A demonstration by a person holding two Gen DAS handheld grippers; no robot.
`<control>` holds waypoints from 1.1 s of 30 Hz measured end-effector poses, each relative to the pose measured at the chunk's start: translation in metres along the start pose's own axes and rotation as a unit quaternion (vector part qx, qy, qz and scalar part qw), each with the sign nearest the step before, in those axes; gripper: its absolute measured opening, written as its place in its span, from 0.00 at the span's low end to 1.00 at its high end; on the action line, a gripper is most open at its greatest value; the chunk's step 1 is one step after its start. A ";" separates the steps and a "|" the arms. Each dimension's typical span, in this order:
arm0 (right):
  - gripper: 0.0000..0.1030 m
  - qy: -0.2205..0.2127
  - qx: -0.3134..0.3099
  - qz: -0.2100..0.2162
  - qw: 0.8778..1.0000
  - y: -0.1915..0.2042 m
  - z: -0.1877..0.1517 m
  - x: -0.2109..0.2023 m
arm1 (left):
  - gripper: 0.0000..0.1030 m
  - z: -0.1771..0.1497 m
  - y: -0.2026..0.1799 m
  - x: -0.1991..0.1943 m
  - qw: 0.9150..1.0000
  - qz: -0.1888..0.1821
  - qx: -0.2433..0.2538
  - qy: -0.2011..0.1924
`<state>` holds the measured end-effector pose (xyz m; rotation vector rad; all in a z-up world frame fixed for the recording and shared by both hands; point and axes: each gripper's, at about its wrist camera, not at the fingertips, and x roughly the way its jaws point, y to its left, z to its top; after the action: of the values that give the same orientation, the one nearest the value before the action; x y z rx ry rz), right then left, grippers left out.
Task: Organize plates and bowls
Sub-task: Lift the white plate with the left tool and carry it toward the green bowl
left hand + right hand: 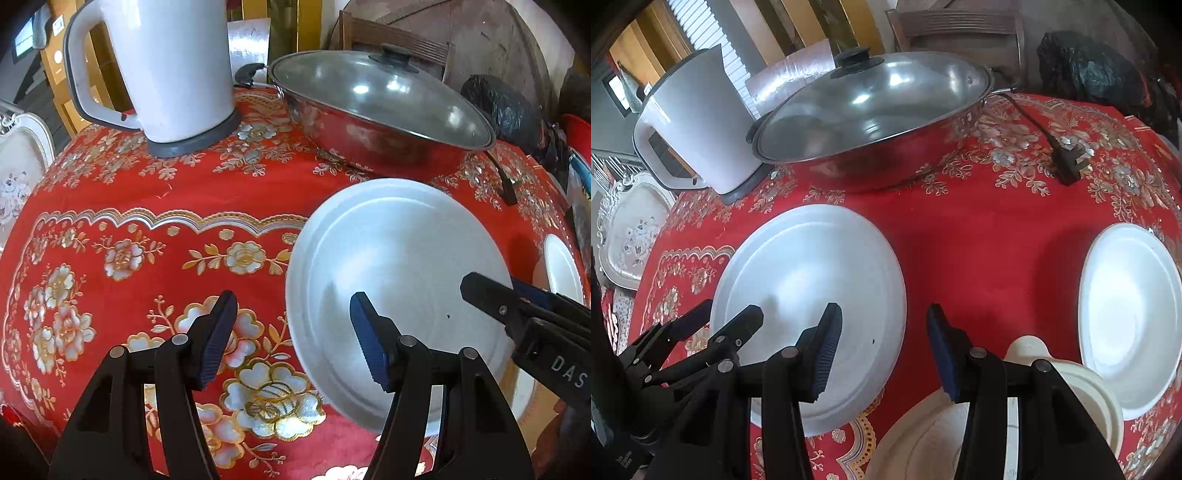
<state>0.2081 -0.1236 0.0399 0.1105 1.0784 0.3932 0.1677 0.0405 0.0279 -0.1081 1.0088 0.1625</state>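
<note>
The big white plate [399,295] lies flat on the worktop [207,192], which wears a red cloth with gold flowers. The plate is round and plain, with a tiny dark speck on it. The left tool [293,338] has its two blue-padded fingers spread wide and holds nothing; one finger is over the plate's edge and the other is over the cloth. The right tool [884,350] is spread wide too and holds nothing, with one finger over the plate and the other over bare red cloth.

Only the right view shows the second white plate [1134,317] whole, off to the right and well apart from the big one. It also shows a cream bowl [1082,391] close under the right tool, partly hidden by it. The left view shows just a sliver of that second plate.

Behind the big plate sits a shiny steel pan [376,110] with a glass lid. Beside it stands a white kettle [162,70]. A black plug [1067,162] lies on the cloth near the pan
</note>
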 end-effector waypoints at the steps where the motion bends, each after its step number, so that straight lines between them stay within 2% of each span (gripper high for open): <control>1: 0.46 -0.004 -0.001 0.002 1.000 0.000 0.000 0.000 | 0.62 0.000 0.000 0.001 1.000 -0.001 -0.001 0.001; 7: 0.44 -0.007 -0.005 0.010 1.000 0.000 0.000 0.005 | 0.62 -0.001 -0.003 0.008 1.000 -0.008 0.001 0.011; 9: 0.29 -0.009 -0.006 0.010 1.000 0.000 0.001 0.006 | 0.62 -0.001 -0.003 0.009 1.000 -0.006 -0.001 0.009; 12: 0.20 -0.007 -0.007 0.010 1.000 0.001 0.000 0.007 | 0.62 -0.001 -0.001 0.010 1.000 -0.011 -0.006 0.010; 14: 0.16 -0.005 -0.007 0.011 1.000 0.001 -0.001 0.008 | 0.51 -0.001 0.001 0.011 1.000 -0.012 -0.010 0.013; 15: 0.15 -0.004 -0.007 0.012 1.000 0.001 -0.001 0.008 | 0.38 -0.001 0.000 0.012 1.000 -0.006 -0.004 0.015; 17: 0.11 -0.005 -0.006 0.015 1.000 0.002 -0.002 0.007 | 0.32 -0.003 0.000 0.013 1.000 -0.006 -0.003 0.017; 19: 0.11 -0.005 -0.008 0.018 1.000 0.003 -0.003 0.005 | 0.24 -0.003 0.001 0.013 1.000 -0.011 -0.006 0.021; 22: 0.11 -0.004 -0.015 0.021 1.000 0.008 -0.004 0.003 | 0.24 -0.006 0.003 0.009 1.000 -0.003 -0.002 0.015; 33: 0.10 -0.013 -0.021 0.038 0.999 0.023 -0.025 -0.020 | 0.23 -0.032 0.016 -0.034 1.000 -0.015 -0.005 -0.002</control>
<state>0.1724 -0.1122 0.0515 0.1193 1.0421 0.4823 0.1203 0.0477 0.0397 -0.1321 1.0019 0.1415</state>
